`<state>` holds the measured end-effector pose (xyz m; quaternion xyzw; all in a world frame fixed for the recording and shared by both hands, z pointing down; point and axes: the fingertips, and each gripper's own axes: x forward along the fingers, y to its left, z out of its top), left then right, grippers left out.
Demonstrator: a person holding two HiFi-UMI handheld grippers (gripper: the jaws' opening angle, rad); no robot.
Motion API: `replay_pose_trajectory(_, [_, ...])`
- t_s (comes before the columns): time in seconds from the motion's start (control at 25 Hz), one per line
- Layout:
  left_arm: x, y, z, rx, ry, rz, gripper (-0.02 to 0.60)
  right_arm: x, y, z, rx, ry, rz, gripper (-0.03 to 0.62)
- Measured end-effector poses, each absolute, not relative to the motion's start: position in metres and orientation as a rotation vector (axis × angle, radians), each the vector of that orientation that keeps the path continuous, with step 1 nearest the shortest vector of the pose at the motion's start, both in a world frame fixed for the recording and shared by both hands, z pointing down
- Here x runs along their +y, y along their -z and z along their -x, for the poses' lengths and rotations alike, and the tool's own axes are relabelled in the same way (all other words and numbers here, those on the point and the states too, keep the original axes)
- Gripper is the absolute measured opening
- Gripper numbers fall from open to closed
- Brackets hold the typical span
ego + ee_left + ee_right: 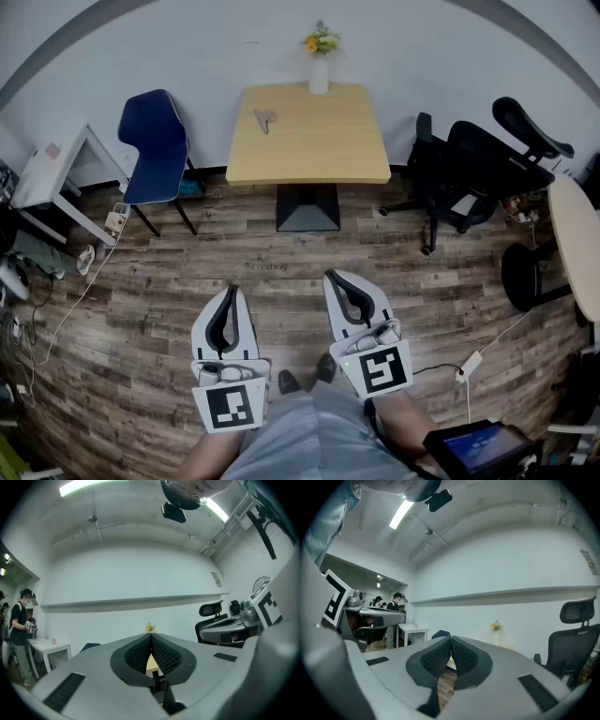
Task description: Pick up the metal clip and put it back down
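Note:
The metal clip (265, 118) lies on the left part of the light wooden table (319, 150), far ahead of me across the floor. My left gripper (232, 290) hangs low over the wooden floor, jaws shut with nothing between them. Beside it my right gripper (330, 277) is shut and empty too. In the left gripper view the gripper (151, 634) points level toward the table and the flowers (150, 627). The right gripper (451, 638) in its own view shows its tips touching. The clip does not show in either gripper view.
A white vase with flowers (320, 58) stands at the table's far edge. A blue chair (156, 145) is left of the table, a black office chair (487, 161) right of it. A white side table (52, 173) and floor cables (56, 319) lie at left.

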<state>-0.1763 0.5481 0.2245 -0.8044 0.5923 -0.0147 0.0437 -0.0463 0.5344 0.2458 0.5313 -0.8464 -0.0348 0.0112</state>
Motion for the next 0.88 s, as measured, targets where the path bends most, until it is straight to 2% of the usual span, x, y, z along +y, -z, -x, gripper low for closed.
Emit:
replay_pose_trajectory(0.44, [0.549,-0.239,0.146,1.795,0.089,2.481,0.018,0.537,-0.271,0.018,-2.635,-0.031,-1.64,0.048])
replay_pose_trajectory(0.68, [0.54,-0.229,0.094,1.786,0.112,2.443,0.018,0.521,-0.267,-0.032,-2.685,-0.037,-1.655,0.049])
replay_pose_trajectory(0.88, [0.531,-0.239,0.093,1.827,0.161,2.441,0.018,0.506,-0.272,-0.038,-2.681,-0.069,-1.626,0.049])
